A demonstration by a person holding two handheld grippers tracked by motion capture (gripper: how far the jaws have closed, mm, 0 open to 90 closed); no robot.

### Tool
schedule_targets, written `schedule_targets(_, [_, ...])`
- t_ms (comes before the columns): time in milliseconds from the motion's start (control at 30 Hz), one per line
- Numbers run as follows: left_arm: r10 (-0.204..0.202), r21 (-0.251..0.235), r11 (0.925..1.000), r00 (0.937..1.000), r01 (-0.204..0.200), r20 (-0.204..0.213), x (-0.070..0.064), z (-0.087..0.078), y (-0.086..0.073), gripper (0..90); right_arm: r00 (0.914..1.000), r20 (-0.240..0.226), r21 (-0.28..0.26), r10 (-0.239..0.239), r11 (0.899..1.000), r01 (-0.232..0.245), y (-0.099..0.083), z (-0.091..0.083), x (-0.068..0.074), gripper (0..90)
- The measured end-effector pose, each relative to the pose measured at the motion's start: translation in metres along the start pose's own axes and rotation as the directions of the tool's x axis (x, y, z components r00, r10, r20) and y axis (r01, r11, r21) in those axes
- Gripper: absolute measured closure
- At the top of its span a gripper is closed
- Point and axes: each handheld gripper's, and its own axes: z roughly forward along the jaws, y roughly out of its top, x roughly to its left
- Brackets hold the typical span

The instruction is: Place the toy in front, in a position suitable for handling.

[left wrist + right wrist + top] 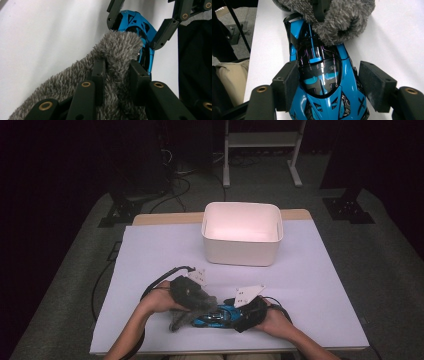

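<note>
Grey fuzzy cloth (117,50) pinched in left hand-held gripper (117,75), draped over blue toy car (322,82) near bench (310,285) front edge. Right gripper view: right hand-held gripper (329,85) straddles car, one pad touching, other apart. High view adds white bin (242,232) behind

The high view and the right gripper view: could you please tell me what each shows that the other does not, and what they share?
The high view alone shows the white bin at the far side of the table, and both hands. The right gripper view alone shows the car's black windscreen with its fine lines, and the right gripper with its jaws on either side of the body, one pad apart from it. Both show the blue toy car and the grey fuzzy cloth pressed against it.
</note>
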Motion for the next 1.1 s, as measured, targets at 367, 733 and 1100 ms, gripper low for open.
schedule_targets(367, [0.015,-0.009,0.9998,0.9998,-0.015,0.012,-0.007,-0.004,-0.002,72.2,0.9999,0.013,-0.011,-0.006,1.000,0.006,-0.001,0.000,0.002,32.5])
schedule_targets(733, [-0.123,0.076,0.9904,0.9884,0.116,0.090,0.024,0.010,0.011,55.0,0.9965,0.059,-0.030,-0.060,0.998,0.062,-0.003,-0.002,0.011,32.7])
schedule_targets(1100, [-0.099,0.015,0.9951,0.9876,0.098,0.122,0.015,0.007,0.002,60.7,0.9892,0.091,-0.041,-0.115,0.992,0.119,-0.003,-0.003,0.017,32.5])
